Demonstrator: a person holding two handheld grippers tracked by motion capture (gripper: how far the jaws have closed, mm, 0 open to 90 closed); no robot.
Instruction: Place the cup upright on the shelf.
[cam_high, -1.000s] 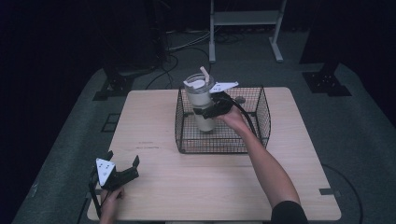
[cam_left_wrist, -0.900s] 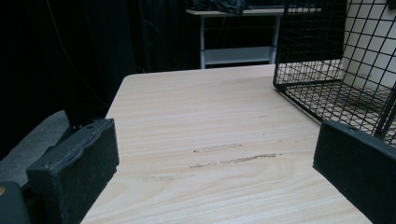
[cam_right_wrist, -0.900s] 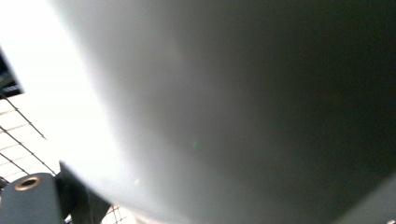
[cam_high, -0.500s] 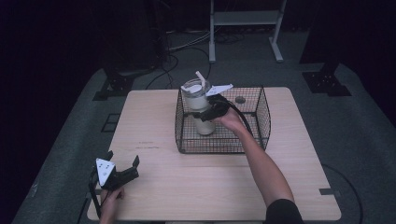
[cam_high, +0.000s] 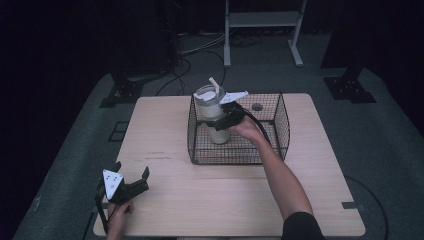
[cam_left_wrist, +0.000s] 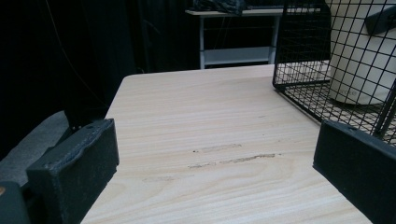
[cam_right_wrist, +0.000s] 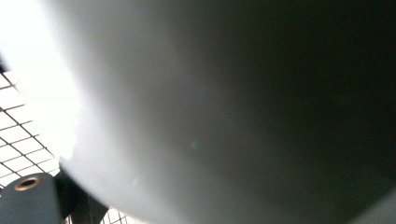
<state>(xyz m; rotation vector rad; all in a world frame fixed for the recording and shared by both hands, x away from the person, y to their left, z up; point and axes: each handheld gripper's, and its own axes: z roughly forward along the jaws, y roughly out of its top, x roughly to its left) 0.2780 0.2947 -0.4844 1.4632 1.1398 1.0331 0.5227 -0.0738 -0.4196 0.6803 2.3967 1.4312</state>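
A cream tumbler (cam_high: 209, 109) with a lid and a straw stands upright in the left part of a black wire basket (cam_high: 235, 152) on the wooden table (cam_high: 200, 200). My right gripper (cam_high: 223, 119) reaches into the basket from the right and is shut on the tumbler's side. In the right gripper view the tumbler's wall (cam_right_wrist: 224, 102) is pressed close, with one finger (cam_right_wrist: 28, 200) at the lower left. My left gripper (cam_high: 132, 169) rests at the table's near left corner, open, with nothing between the jaws. In its own view, the left gripper (cam_left_wrist: 210, 172) faces the basket (cam_left_wrist: 303, 79) and tumbler (cam_left_wrist: 359, 60).
A small dark round hole (cam_high: 257, 106) sits in the tabletop behind the basket. A white-framed stand (cam_high: 260, 20) and cables (cam_high: 200, 50) lie on the floor beyond the table. Bare wood stretches between my left gripper and the basket.
The tumbler, held by my right gripper, has come down a little inside the basket. My left gripper has stayed where it was.
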